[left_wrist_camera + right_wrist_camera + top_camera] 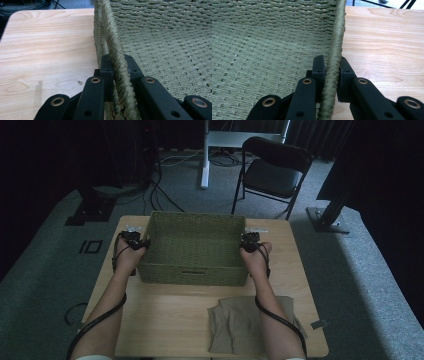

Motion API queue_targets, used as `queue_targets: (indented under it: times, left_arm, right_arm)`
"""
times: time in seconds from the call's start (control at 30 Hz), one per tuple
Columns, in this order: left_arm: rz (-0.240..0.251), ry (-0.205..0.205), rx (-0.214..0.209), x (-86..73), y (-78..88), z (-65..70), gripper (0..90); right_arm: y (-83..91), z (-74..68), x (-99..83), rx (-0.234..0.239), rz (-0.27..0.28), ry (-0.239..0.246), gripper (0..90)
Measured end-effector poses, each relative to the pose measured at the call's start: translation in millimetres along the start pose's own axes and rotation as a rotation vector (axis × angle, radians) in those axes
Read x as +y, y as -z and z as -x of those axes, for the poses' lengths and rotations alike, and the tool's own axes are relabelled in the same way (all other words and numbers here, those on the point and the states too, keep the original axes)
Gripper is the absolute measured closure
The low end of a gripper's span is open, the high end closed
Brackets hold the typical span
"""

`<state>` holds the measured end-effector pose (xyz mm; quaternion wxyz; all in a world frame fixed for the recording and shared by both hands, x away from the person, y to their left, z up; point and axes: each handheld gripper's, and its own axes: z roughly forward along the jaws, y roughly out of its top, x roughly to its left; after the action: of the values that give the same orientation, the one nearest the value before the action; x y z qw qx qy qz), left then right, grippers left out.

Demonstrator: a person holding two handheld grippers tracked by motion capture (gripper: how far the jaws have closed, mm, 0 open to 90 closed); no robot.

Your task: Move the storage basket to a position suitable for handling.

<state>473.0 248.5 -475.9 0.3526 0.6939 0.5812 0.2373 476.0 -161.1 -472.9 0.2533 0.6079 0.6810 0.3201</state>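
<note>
Two grips, one load: your left gripper [134, 239] is clamped on the rim of the left short wall of the woven basket [192, 262], and your right gripper [249, 240] is clamped on the rim of the right short wall. In each gripper view the braided rim runs up between the jaws, pinched from both sides. Basket sits at the 12 o'clock half of the table [165, 320], long axis running 9 to 3 o'clock between your hands; both hands equally near. Folded cloth [240, 322] lies at 5 o'clock of the basket, apart from it, beneath your right forearm. Judgement: any shift must keep both ends level and moving together, or the basket skews.
</note>
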Motion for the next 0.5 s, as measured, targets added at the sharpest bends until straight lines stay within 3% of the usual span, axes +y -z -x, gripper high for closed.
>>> queue_targets:
  times: [0.5]
  left_arm:
    - [-0.003, 0.016, -0.041, 4.3, -11.1, 37.6, 81.5]
  right_arm:
    - [6.3, 40.9, -2.5, -0.022, -0.009, -0.007, 79.8]
